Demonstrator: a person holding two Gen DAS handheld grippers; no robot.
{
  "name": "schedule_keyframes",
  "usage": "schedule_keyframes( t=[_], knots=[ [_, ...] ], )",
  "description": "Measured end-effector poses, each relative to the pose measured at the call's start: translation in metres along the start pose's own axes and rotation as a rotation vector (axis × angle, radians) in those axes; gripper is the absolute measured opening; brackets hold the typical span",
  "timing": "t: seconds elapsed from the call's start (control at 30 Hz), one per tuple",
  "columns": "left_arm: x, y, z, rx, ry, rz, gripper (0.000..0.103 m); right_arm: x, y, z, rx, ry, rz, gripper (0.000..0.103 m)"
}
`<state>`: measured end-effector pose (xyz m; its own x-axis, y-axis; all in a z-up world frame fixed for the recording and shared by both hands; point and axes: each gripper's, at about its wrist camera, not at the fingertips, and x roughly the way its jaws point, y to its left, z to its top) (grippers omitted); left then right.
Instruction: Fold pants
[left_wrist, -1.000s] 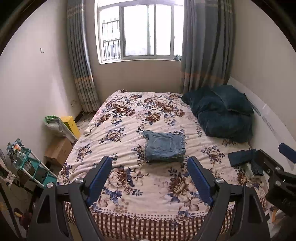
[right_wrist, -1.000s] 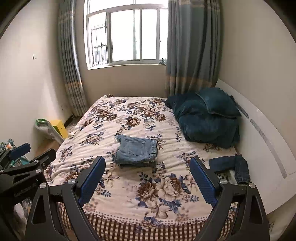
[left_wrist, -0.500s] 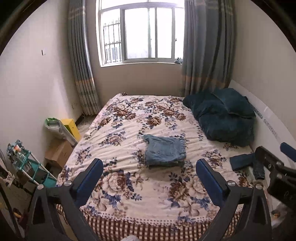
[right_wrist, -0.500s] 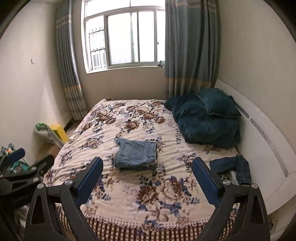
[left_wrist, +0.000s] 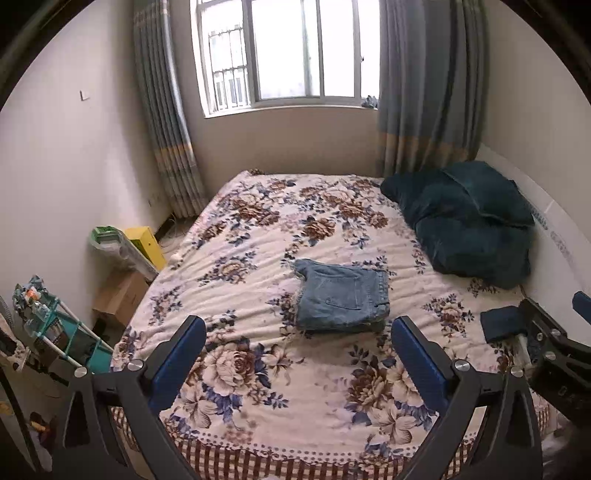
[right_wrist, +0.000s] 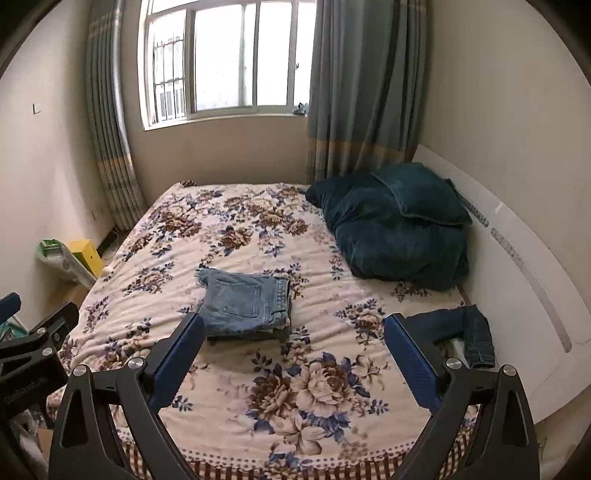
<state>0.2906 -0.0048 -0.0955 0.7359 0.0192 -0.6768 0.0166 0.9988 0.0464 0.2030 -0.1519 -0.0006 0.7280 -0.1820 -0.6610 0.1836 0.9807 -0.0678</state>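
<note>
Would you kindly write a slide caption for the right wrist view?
Open right tongs hover above the floral bed, empty, with folded jeans lying mid-bed.

Light blue denim pants (left_wrist: 341, 297), cream bedspread (left_wrist: 258, 266) with brown-blue flowers, teal pillow (right_wrist: 417, 195)

folded light-blue denim pants (left_wrist: 341, 295) lie mid-bed on the floral bedspread (left_wrist: 258, 236), beyond the left gripper (left_wrist: 297, 354), jaws wide apart.

A dark teal quilt (right_wrist: 399, 236) lies heaped on the floral bedspread (right_wrist: 258, 387) below a curtained window (right_wrist: 225, 59).
</note>
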Motion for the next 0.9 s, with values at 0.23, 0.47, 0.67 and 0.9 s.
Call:
schedule_keyframes(
  t=[0.23, 0.47, 0.67, 0.9],
  knots=[
    [0.026, -0.009, 0.001, 0.018, 0.021, 0.023, 0.102, 0.042, 0.003, -0.002, -0.007, 0.041, -0.022, 0.1],
    [0.031, -0.009, 0.003, 0.014, 0.031, 0.025, 0.102, 0.058, 0.001, -0.004, -0.003, 0.058, -0.029, 0.1],
    [0.031, -0.008, 0.003, 0.013, 0.032, 0.025, 0.102, 0.059, 0.0, -0.006, 0.0, 0.056, -0.024, 0.1],
    [0.025, -0.003, 0.002, 0.0, 0.014, 0.025, 0.103, 0.057, 0.002, -0.01, 0.007, 0.053, -0.012, 0.1]
  ],
)
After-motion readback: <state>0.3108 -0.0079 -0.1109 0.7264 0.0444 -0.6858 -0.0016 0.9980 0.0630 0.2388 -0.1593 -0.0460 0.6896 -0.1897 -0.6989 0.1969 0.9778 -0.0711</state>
